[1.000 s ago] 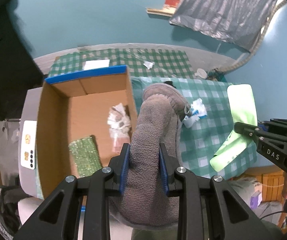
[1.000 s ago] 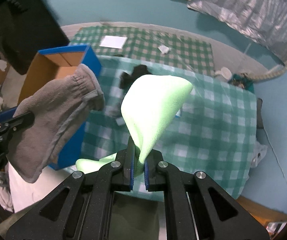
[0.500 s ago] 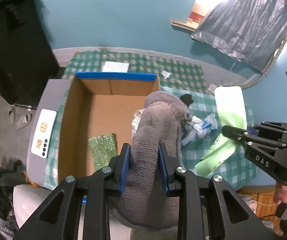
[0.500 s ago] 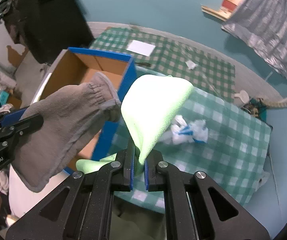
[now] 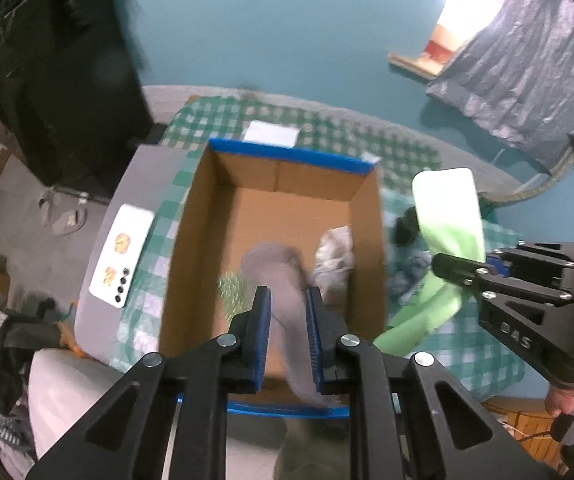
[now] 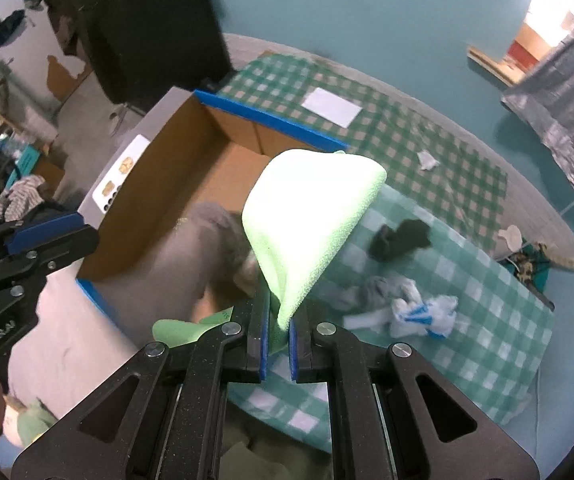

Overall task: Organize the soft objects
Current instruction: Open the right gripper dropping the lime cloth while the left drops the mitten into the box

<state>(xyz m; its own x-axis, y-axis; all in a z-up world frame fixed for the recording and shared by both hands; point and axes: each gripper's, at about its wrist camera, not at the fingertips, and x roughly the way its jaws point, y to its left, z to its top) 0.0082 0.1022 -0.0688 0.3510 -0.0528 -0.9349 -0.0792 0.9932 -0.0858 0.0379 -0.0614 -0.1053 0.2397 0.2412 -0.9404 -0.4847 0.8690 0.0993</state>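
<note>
My left gripper [image 5: 287,300] is shut on a grey fleece sock [image 5: 283,276], held over the open cardboard box [image 5: 191,240] with blue-taped rims; the sock is blurred and hangs down into the box. My right gripper [image 6: 275,316] is shut on a light green cloth [image 6: 311,208], held above the checked table just right of the box. The right gripper with the green cloth [image 5: 447,208] also shows in the left wrist view. The box [image 6: 159,184] holds a green glittery item [image 5: 231,286] and a pale crumpled bundle [image 5: 335,260].
On the green checked tablecloth [image 6: 487,304] lie a black soft item [image 6: 399,240], a grey piece [image 6: 375,292] and a white-and-blue crumpled cloth [image 6: 419,314]. A white phone [image 5: 123,254] lies left of the box. A white paper [image 6: 331,107] lies behind it.
Both grippers have moved left. The grey sock now hangs inside the box instead of beside its right wall. The green cloth has come nearer to the box.
</note>
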